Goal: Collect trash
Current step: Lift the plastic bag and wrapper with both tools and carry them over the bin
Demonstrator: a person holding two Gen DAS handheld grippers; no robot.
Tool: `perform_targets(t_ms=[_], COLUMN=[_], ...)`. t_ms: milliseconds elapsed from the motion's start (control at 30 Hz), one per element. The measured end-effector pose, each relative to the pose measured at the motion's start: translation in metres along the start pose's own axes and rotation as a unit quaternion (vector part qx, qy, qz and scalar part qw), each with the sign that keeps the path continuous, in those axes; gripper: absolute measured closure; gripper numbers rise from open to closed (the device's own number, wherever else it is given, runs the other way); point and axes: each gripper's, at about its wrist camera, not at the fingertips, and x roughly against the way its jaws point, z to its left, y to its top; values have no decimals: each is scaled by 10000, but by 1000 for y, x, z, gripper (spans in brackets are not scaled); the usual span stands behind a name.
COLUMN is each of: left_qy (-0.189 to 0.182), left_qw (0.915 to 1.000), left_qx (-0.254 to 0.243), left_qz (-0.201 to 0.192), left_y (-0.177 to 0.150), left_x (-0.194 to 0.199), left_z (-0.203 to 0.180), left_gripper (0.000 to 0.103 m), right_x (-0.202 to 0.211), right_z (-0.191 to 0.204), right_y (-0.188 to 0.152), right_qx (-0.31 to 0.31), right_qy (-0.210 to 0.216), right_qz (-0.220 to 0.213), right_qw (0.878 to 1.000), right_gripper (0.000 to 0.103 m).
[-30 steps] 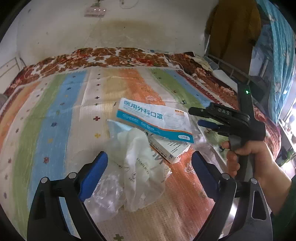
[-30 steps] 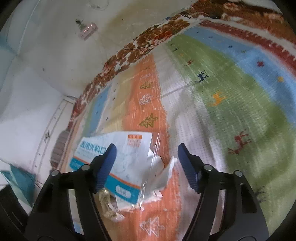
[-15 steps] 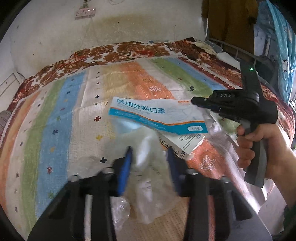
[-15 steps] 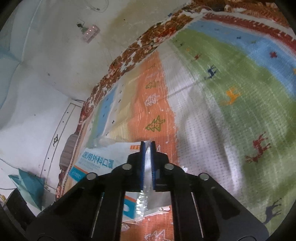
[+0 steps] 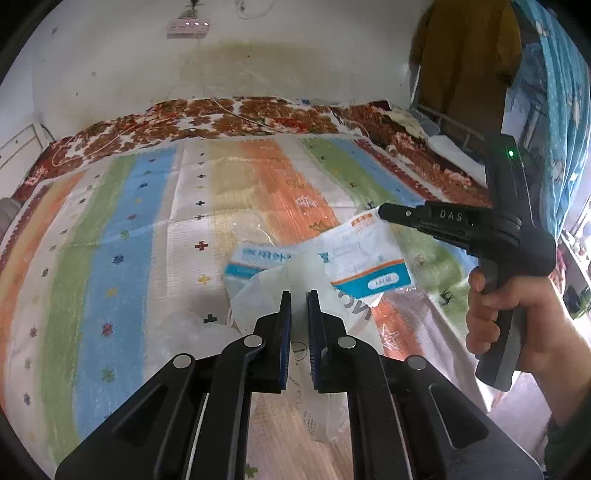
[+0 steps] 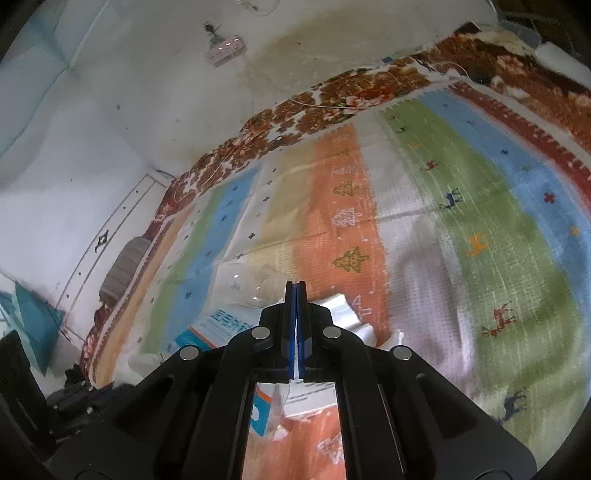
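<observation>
On the striped bedspread (image 5: 122, 236) lies a pile of trash. My left gripper (image 5: 297, 295) is shut on a white plastic bag (image 5: 262, 291), which hangs between its blue pads. My right gripper (image 5: 382, 213) is shut on the clear wrapper of a blue-and-white mask packet (image 5: 365, 258) and holds its right end up. In the right wrist view the right gripper (image 6: 295, 286) is closed on the thin clear film, with the packet (image 6: 221, 325) below and a white box (image 6: 343, 308) beside it. A crumpled clear plastic piece (image 5: 184, 328) lies left of the bag.
A brown floral blanket (image 5: 229, 118) runs along the far edge against the stained white wall (image 5: 258, 55). A power strip (image 5: 187, 27) hangs on the wall. A brown garment (image 5: 465, 55) and a blue curtain (image 5: 554, 92) hang at the right.
Both grippers were open around the trash a second ago. Both closed: the left on the white bag, the right on the packet's wrapper. The packet's right end has lifted and the pile has shifted.
</observation>
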Motion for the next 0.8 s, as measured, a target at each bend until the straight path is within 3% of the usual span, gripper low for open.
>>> perform_targets(t_ms=[333,800], left_qy=[-254,-323], left_qw=[9955,9902], left_qx=[734,1073], left_qz=[-541,-831], left_y=[21,18], left_x=[58,103], left_z=[24,38], left_gripper=[96,96], right_x=[45,108], right_z=[63,122], right_y=[0,-24], right_qx=[879,1480], right_qy=[-558,-953], right_qz=[-133,-383], right_qw=[9945,9836], right_gripper=[103,103])
